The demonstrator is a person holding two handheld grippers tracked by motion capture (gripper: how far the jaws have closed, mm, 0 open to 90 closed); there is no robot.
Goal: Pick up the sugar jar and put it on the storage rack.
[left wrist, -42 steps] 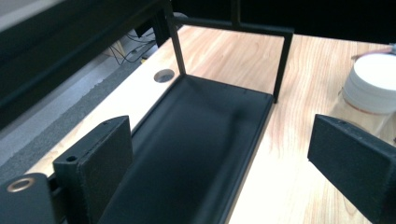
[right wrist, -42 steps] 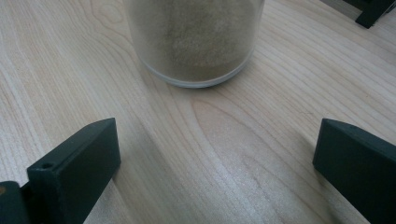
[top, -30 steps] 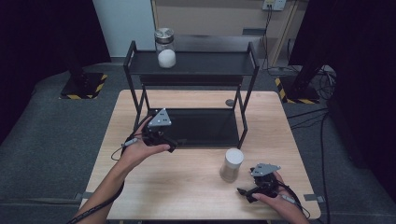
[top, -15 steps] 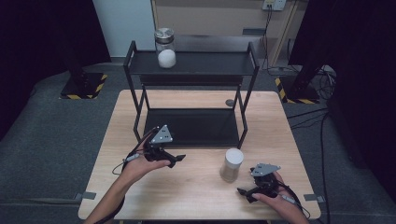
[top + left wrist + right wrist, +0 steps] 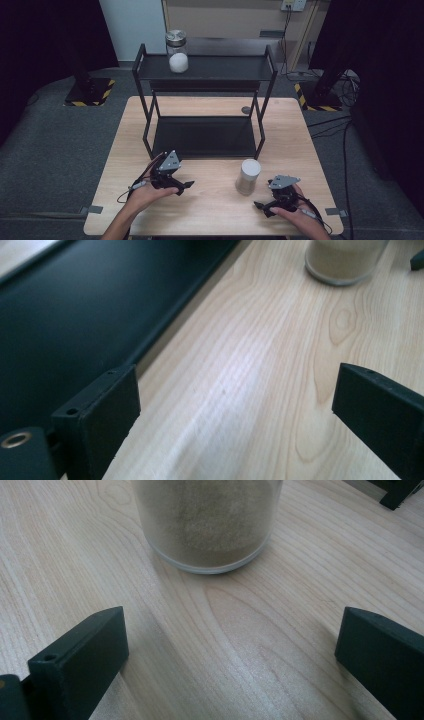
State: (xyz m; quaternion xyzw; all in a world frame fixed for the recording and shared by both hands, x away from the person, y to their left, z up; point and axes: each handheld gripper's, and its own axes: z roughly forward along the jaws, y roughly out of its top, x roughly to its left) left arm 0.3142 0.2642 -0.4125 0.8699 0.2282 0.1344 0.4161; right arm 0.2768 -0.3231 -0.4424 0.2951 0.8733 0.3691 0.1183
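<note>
A glass jar of tan powder with a white lid stands on the wooden table in front of the black rack. Its base shows at the top of the left gripper view and close ahead in the right gripper view. My left gripper rests open on the table to the jar's left, jaws pointing right. My right gripper is open just right of and below the jar, jaws pointing left toward it, with nothing held. A second jar with white contents stands on the rack's top shelf.
The black two-tier rack has a dark lower shelf just behind my left gripper; its edge shows in the left gripper view. A small dark round object lies on the table behind the rack's right leg.
My left gripper has drawn back from the rack's lower shelf toward the table's front and settled lower. The right gripper and the jar have stayed put.
</note>
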